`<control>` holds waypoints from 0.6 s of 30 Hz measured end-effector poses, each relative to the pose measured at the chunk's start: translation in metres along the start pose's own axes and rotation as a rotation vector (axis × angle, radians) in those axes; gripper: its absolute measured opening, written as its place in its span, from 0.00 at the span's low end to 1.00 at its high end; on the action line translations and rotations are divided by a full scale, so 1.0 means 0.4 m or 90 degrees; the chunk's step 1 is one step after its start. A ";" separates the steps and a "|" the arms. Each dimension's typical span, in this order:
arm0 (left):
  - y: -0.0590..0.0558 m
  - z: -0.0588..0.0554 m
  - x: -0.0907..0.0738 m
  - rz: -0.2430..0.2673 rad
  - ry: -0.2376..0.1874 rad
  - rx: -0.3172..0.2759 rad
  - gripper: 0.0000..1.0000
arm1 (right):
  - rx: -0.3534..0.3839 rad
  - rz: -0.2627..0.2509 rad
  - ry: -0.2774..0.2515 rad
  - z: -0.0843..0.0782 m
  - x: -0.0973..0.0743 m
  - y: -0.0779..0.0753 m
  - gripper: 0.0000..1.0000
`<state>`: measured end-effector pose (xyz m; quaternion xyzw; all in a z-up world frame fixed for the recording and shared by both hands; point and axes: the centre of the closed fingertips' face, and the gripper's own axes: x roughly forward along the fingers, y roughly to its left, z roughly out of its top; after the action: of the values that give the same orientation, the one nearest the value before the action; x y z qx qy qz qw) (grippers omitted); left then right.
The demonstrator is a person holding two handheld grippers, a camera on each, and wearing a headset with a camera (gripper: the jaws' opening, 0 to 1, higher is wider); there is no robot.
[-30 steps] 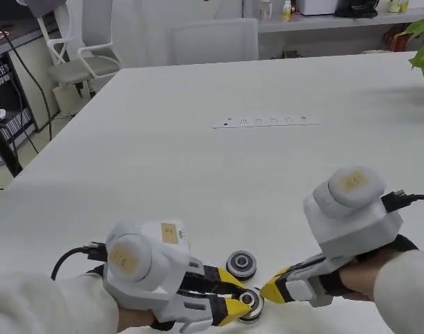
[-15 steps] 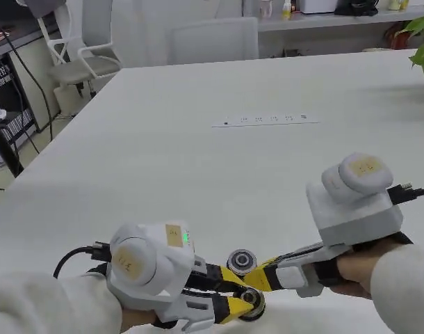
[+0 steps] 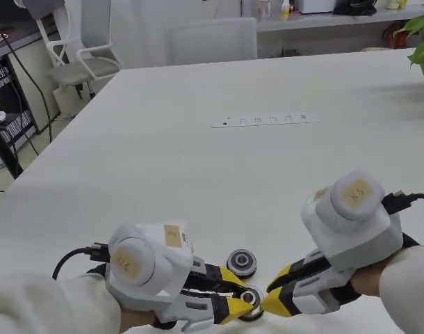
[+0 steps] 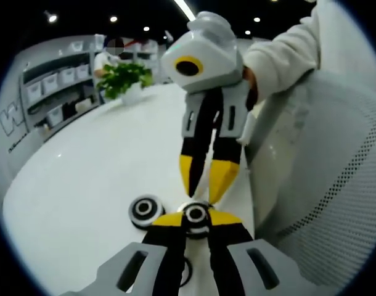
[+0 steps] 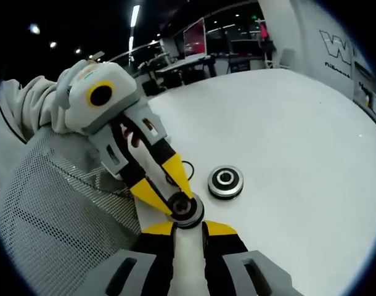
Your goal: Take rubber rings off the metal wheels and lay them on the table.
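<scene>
Fingers (image 3: pixel 231 310) of left gripper (image 3: pixel 245 296) clamp metal wheel (image 5: pixel 185 208), right gripper (image 3: pixel 266 298) just beside.

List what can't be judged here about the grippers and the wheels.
- Head view: the yellow jaws of the left gripper cover the rim of the held wheel, so whether its rubber ring is on is hidden.
- Right gripper view: the tips of the right gripper meet that wheel's edge; whether they pinch anything is hidden.
- Left gripper view: a dark loop under the jaws is cut off by them; ring or cable, unclear.
</scene>
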<state>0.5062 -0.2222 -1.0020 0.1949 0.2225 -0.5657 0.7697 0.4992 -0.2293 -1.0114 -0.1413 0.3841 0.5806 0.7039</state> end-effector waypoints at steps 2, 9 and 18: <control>0.000 0.000 0.000 0.000 0.000 0.000 0.14 | -0.026 0.003 0.028 -0.019 0.006 0.005 0.18; 0.000 0.000 0.000 0.000 -0.001 -0.002 0.14 | -0.081 -0.038 0.022 -0.008 0.025 -0.009 0.22; 0.000 -0.001 -0.001 -0.001 -0.001 -0.003 0.14 | -0.080 -0.025 0.008 -0.004 0.034 -0.001 0.21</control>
<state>0.5061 -0.2218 -1.0022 0.1928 0.2230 -0.5658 0.7701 0.4995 -0.2208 -1.0223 -0.1962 0.3481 0.5891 0.7024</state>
